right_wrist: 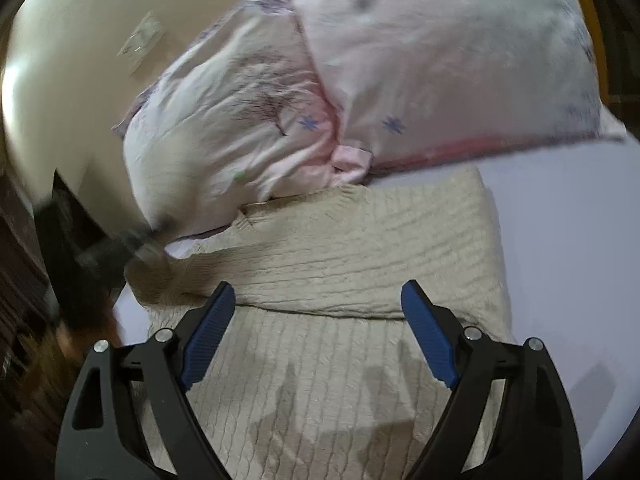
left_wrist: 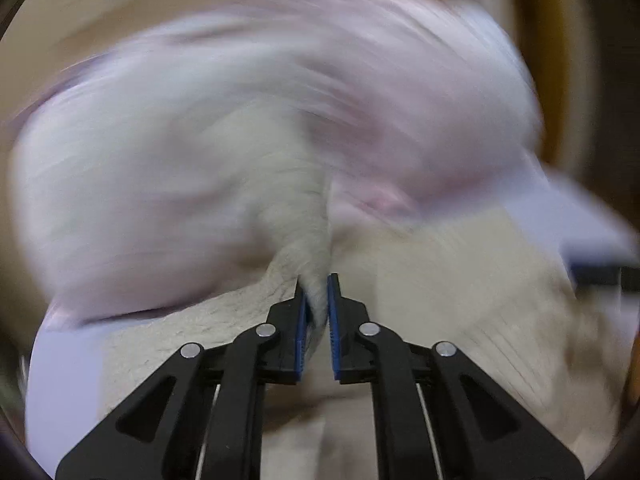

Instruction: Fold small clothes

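While the left gripper (left_wrist: 317, 294) has its jaws pinched on a bunched bit of the beige knit sweater (right_wrist: 360, 240), the right gripper (right_wrist: 318, 300) hangs wide open with nothing in it, right over the same knit. Sweater's spread on the pale sheet (right_wrist: 560, 260), fold edge running crosswise just past the right fingertips, so I'd guess right's closer to it. Pillows (right_wrist: 360, 80) sit beyond.

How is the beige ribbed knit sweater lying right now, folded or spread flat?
Partly folded: the beige ribbed knit sweater has one layer doubled over, its edge crossing between the open right gripper.
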{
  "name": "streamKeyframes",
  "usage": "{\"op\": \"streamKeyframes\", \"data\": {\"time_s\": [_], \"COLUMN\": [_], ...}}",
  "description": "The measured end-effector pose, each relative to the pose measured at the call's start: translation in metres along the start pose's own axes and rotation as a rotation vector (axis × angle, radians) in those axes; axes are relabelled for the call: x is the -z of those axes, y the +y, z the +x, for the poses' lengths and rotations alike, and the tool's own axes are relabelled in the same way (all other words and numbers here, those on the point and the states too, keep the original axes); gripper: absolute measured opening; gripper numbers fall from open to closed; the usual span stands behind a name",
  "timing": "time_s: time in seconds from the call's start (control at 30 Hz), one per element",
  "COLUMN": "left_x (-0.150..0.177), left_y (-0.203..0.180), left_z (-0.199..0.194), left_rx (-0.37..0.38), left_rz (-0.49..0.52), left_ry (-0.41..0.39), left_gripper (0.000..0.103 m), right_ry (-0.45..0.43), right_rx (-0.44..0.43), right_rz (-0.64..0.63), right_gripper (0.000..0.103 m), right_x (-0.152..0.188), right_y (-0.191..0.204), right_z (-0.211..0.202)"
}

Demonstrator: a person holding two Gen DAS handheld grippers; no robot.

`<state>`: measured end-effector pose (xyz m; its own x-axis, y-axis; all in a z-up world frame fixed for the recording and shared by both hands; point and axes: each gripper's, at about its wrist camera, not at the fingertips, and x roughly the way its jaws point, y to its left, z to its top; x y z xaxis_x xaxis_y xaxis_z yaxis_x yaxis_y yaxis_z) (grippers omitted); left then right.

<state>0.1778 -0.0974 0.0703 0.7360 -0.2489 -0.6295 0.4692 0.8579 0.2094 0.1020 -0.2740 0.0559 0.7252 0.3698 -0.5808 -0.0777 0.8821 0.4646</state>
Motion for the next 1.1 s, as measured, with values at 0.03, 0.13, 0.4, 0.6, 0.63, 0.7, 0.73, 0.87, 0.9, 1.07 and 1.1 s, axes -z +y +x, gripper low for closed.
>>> {"op": "streamKeyframes", "data": {"time_s": [0.03, 0.13, 0.4, 0.6, 0.63, 0.7, 0.73, 0.87, 0.9, 1.07, 1.1], "left_x": [0.003, 0.019, 0.09, 0.19, 0.198, 0.215, 0.221, 0.233, 0.235, 0.245, 0.247], "left_y": [-0.021, -0.054, 0.069, 0.124, 0.123, 0.118, 0.115, 0.098, 0.093, 0.069, 0.067], "left_z": [0.011, 0.009, -0.094, -0.147, -0.15, -0.158, -0.16, -0.167, -0.171, -0.189, -0.189], "left_rx": [0.015, 0.071, 0.165, 0.136, 0.152, 0.205, 0.221, 0.243, 0.263, 0.276, 0.292], "left_rz": [0.061, 0.14, -0.291, -0.612, -0.64, -0.682, -0.691, -0.675, -0.669, -0.625, -0.632], "left_ry": [0.032, 0.065, 0.061, 0.166, 0.167, 0.167, 0.173, 0.169, 0.177, 0.199, 0.208], "left_gripper": [0.01, 0.019, 0.071, 0.073, 0.073, 0.073, 0.073, 0.073, 0.072, 0.04, 0.024], "right_ry": [0.008, 0.018, 0.109, 0.11, 0.113, 0.128, 0.137, 0.175, 0.168, 0.217, 0.228], "right_rx": [0.003, -0.013, -0.007, 0.072, 0.088, 0.112, 0.117, 0.102, 0.077, -0.101, -0.154], "right_rz": [0.033, 0.103, 0.161, 0.107, 0.107, 0.123, 0.132, 0.159, 0.156, 0.171, 0.186], "right_gripper": [0.085, 0.084, 0.058, 0.064, 0.064, 0.064, 0.064, 0.062, 0.06, 0.034, 0.021], "right_x": [-0.001, -0.003, -0.001, 0.038, 0.045, 0.066, 0.076, 0.113, 0.123, 0.16, 0.167], "right_y": [-0.008, -0.028, -0.049, -0.053, -0.055, -0.062, -0.065, -0.07, -0.067, -0.056, -0.055], "right_z": [0.0, -0.004, 0.003, -0.043, -0.05, -0.066, -0.072, -0.092, -0.099, -0.112, -0.113]}}
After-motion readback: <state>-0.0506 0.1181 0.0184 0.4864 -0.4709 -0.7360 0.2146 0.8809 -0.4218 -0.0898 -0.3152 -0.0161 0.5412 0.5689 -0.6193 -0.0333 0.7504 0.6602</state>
